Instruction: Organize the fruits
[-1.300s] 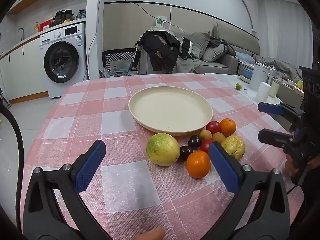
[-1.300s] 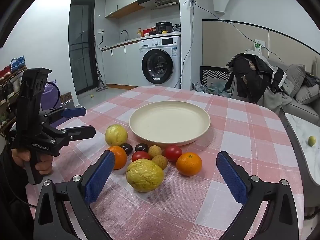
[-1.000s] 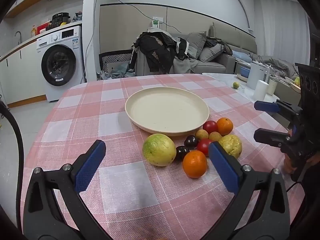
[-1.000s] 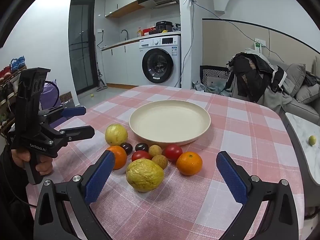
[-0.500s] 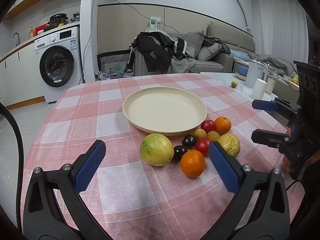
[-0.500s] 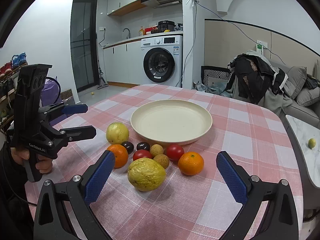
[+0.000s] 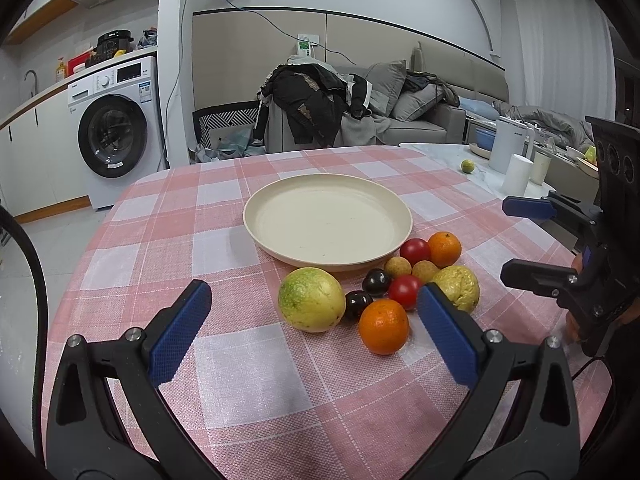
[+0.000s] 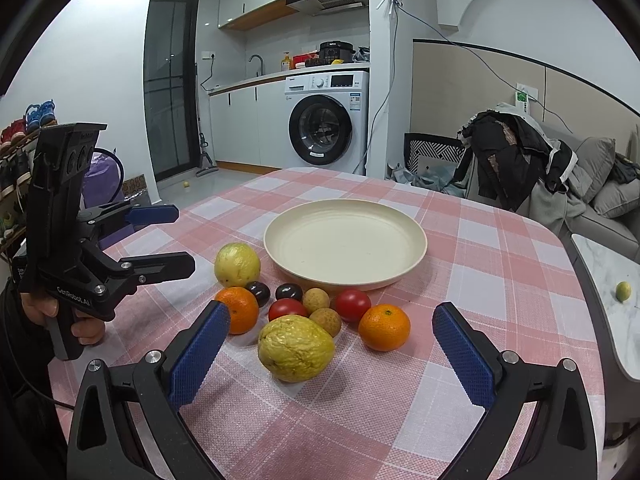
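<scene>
fruits [image 7: 380, 284] bunched, wrinkled yellow one [image 7: 460, 286] behind left tool [image 7: 312, 334]

My two views are evenly lit from overhead, sharp at centre, strongly bowed with black corners; fruits cast soft shadows on the tablecloth [image 7: 256, 364].

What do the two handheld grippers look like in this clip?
Both are black plastic pistol-grip tools with two long fingers tipped by blue textured pads and silver screws. The left gripper bears white "CenRobot.AI" lettering, a tall black block with three round holes, and a black cable. The right gripper carries the same holed block.
</scene>
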`<state>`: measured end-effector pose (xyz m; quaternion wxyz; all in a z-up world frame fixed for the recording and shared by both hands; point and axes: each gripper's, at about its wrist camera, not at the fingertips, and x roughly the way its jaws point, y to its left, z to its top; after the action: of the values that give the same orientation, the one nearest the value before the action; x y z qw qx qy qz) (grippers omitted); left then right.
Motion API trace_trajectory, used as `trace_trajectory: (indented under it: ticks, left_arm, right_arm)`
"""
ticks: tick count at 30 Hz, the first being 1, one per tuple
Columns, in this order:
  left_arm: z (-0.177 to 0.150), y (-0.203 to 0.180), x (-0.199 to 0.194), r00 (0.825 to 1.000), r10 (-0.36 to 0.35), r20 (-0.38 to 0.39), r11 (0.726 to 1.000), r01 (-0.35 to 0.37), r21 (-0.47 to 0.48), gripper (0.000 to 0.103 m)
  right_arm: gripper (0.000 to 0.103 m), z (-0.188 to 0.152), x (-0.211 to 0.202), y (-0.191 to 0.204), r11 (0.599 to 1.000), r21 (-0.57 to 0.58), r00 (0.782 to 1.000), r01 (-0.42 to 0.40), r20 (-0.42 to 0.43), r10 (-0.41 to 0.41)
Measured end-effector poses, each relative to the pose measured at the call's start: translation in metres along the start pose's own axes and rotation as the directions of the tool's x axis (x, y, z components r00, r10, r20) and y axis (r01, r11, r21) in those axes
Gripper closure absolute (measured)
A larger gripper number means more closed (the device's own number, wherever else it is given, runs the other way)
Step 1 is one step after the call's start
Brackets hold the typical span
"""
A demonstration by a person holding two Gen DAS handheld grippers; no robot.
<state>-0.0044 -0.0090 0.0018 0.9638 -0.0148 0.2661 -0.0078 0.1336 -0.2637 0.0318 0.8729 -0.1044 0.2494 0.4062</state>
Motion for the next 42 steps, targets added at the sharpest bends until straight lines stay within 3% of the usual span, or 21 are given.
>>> trace_trajectory:
  ticks: [42]
  left_arm:
    - [-0.0012, -0.001, 0.0013, 1.0, -0.003, -0.001, 1.0, 0.003, 0.006, 0.001]
  right_arm:
    - [0.0, -0.0014, 0.0017, 0.0019, 1.0, -0.008, 1.0, -0.002, -0.008, 0.002]
